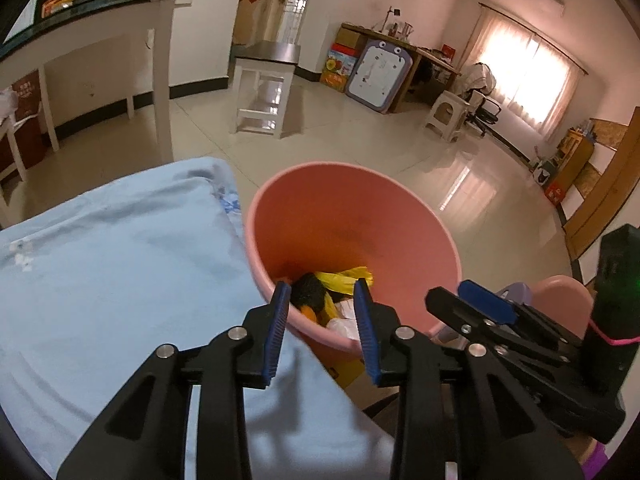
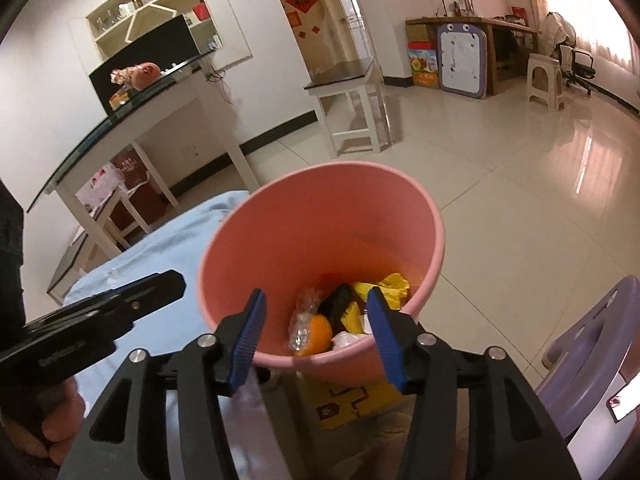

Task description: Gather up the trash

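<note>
A pink bucket (image 1: 352, 216) (image 2: 320, 216) stands beside a blue-covered surface. In its bottom lies trash: a yellow wrapper (image 1: 346, 278) (image 2: 394, 286), a black piece (image 2: 340, 300), an orange (image 2: 318, 330) under crinkled clear plastic (image 2: 306, 300), and something white (image 2: 348, 338). My left gripper (image 1: 322, 290) hovers open over the bucket's near rim with nothing between its pads. My right gripper (image 2: 316, 298) is also open above the near rim, holding nothing. One of the right gripper's fingers (image 1: 486, 300) shows at the right of the left wrist view.
The light blue cloth (image 1: 120, 264) (image 2: 172, 248) lies left of the bucket. A yellow box (image 2: 352, 404) sits under the bucket, and a purple stool (image 2: 592, 344) is to its right. A white side table (image 1: 264, 92) and a glass-topped console (image 1: 100, 4) stand across the tiled floor.
</note>
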Demonstrator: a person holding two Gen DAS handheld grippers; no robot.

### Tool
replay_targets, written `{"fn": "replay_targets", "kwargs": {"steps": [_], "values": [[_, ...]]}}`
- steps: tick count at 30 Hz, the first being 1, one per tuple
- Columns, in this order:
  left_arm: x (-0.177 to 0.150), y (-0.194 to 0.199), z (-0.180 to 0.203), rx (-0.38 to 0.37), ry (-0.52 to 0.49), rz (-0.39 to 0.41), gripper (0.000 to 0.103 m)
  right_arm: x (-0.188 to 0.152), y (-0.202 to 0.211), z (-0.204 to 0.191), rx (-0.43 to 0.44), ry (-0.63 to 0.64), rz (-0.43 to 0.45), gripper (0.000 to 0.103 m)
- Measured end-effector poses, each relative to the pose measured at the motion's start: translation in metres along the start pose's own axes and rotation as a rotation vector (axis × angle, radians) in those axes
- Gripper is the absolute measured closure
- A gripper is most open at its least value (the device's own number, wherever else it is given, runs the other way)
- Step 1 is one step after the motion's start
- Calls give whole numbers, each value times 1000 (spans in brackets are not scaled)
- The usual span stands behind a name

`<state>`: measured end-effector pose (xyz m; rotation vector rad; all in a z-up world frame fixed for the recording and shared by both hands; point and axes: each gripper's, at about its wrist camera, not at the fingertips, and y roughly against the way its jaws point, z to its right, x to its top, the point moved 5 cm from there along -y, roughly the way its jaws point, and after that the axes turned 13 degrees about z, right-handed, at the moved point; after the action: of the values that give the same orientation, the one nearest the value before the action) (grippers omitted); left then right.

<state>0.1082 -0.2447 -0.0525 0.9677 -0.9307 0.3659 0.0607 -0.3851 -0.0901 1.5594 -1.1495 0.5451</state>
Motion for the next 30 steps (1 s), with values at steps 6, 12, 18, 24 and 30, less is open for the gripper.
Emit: {"fn": "replay_targets", "kwargs": {"steps": [6,12,18,24,30], "values": [[-3,27,-10,26,0,48,69,-1,26,-23,32,-1,44,37],[-15,63,-33,98,29,80,69,-12,53,-56,47,49,94,31],[-26,98,-55,166,52,116,69,-27,71,-97,41,135,157,28],[-40,122,-71,212,80,122,69,-45,69,-124,68,202,97,28],[-52,135,-81,244,90,125,69,-65,72,-143,89,248,68,28]]}}
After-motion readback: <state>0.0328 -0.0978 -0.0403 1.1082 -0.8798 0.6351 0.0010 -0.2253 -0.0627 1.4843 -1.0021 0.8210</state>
